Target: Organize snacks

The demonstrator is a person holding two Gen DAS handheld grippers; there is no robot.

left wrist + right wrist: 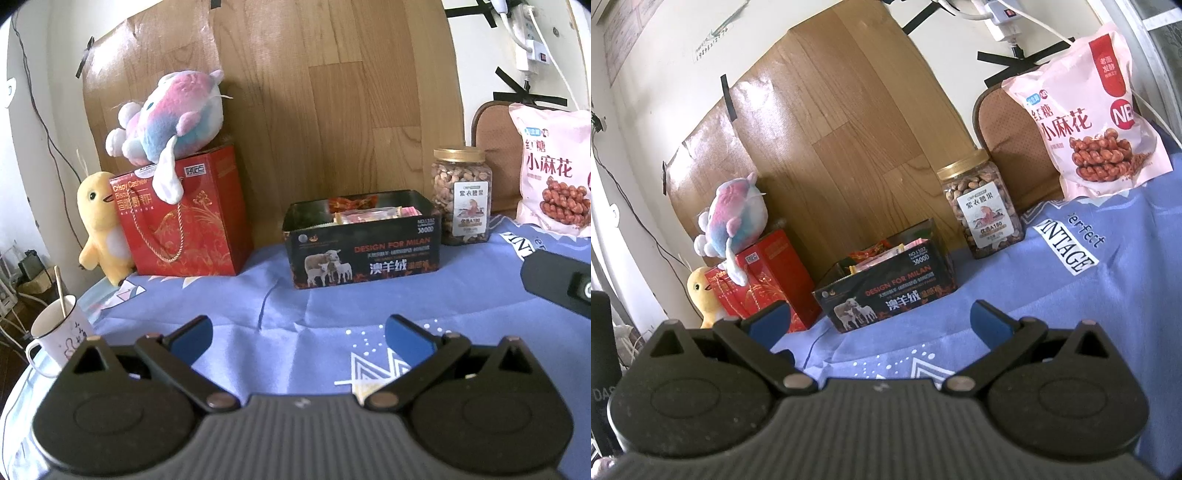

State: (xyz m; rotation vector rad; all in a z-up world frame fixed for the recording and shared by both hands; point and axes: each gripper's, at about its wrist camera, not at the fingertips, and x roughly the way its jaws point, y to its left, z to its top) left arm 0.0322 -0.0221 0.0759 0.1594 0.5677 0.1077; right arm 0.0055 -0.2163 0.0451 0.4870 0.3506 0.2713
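Observation:
A black tin box (364, 251) (886, 291) printed with sheep stands open on the blue cloth, with small wrapped snacks (364, 212) (882, 254) inside. Right of it is a clear jar of nuts (461, 195) (984, 206) with a gold lid. A pink snack bag (554, 170) (1097, 114) leans at the far right. My left gripper (299, 334) is open and empty above the cloth, in front of the box. My right gripper (879, 323) is also open and empty, nearer the box's right side. Part of the right gripper's body (557, 280) shows in the left wrist view.
A red gift bag (184, 218) (768, 277) stands left of the box with a pastel plush (173, 118) (733, 218) on top and a yellow plush (99, 225) (703, 291) beside it. A white mug (61, 336) sits at the table's left edge. A wood-pattern board (314, 92) backs the table.

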